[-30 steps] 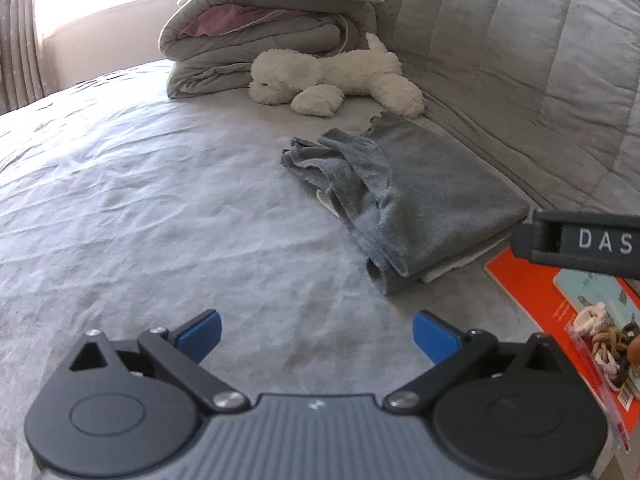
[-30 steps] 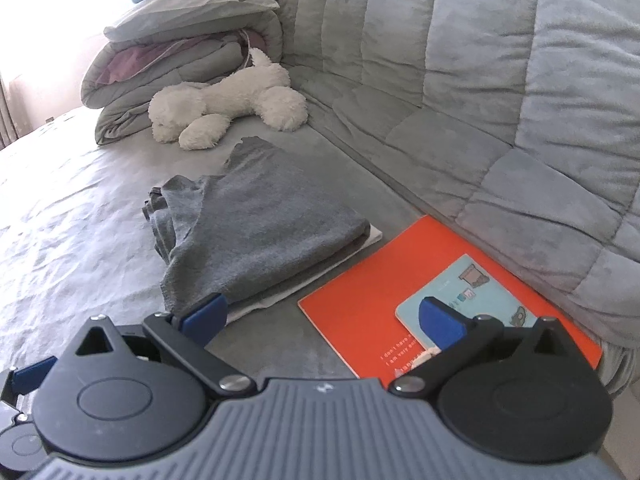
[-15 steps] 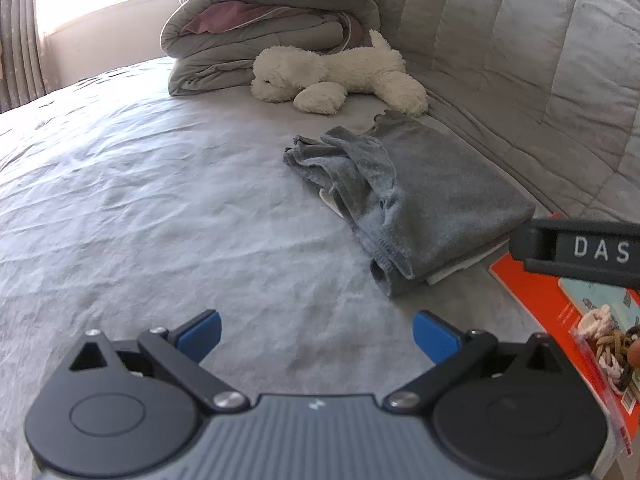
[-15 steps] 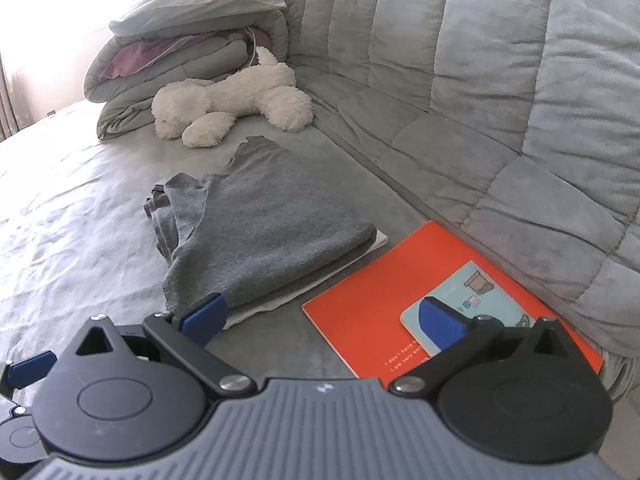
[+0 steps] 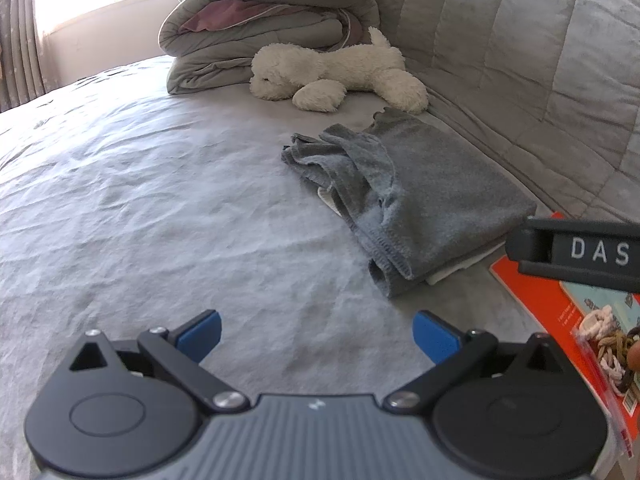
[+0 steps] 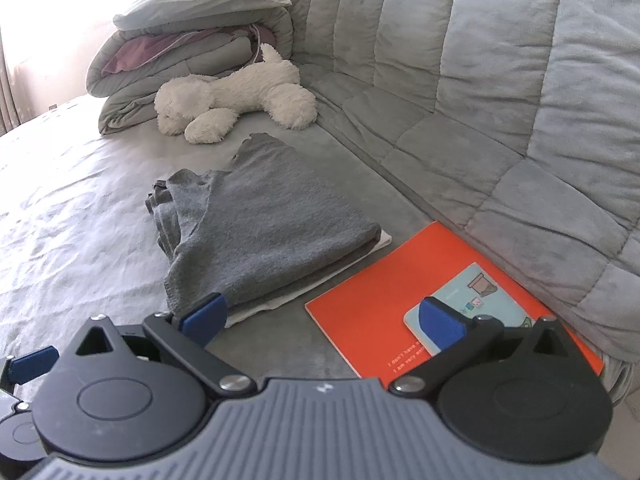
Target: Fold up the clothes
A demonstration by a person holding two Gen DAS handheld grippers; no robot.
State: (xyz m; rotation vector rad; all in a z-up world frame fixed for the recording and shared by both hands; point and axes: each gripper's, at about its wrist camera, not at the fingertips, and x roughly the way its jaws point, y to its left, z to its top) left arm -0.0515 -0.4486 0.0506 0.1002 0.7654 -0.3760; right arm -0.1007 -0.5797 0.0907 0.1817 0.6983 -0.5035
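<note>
A grey garment (image 5: 424, 196) lies folded on the grey bed sheet, on top of a folded white piece whose edge shows beneath it; its left edge is bunched. It also shows in the right wrist view (image 6: 264, 236). My left gripper (image 5: 318, 336) is open and empty, above the sheet, short of the garment. My right gripper (image 6: 322, 316) is open and empty, near the garment's near corner and above an orange book. Its side shows at the right of the left wrist view.
An orange book (image 6: 384, 312) with a pale blue card (image 6: 476, 292) lies right of the garment. A white plush toy (image 5: 336, 72) and stacked grey bedding (image 5: 264, 28) lie at the back. A quilted grey backrest (image 6: 500, 80) runs along the right. A bag of hair ties (image 5: 604, 344) lies on the book.
Both grippers have drawn back slightly from the garment, still open. The folded garment has not moved.
</note>
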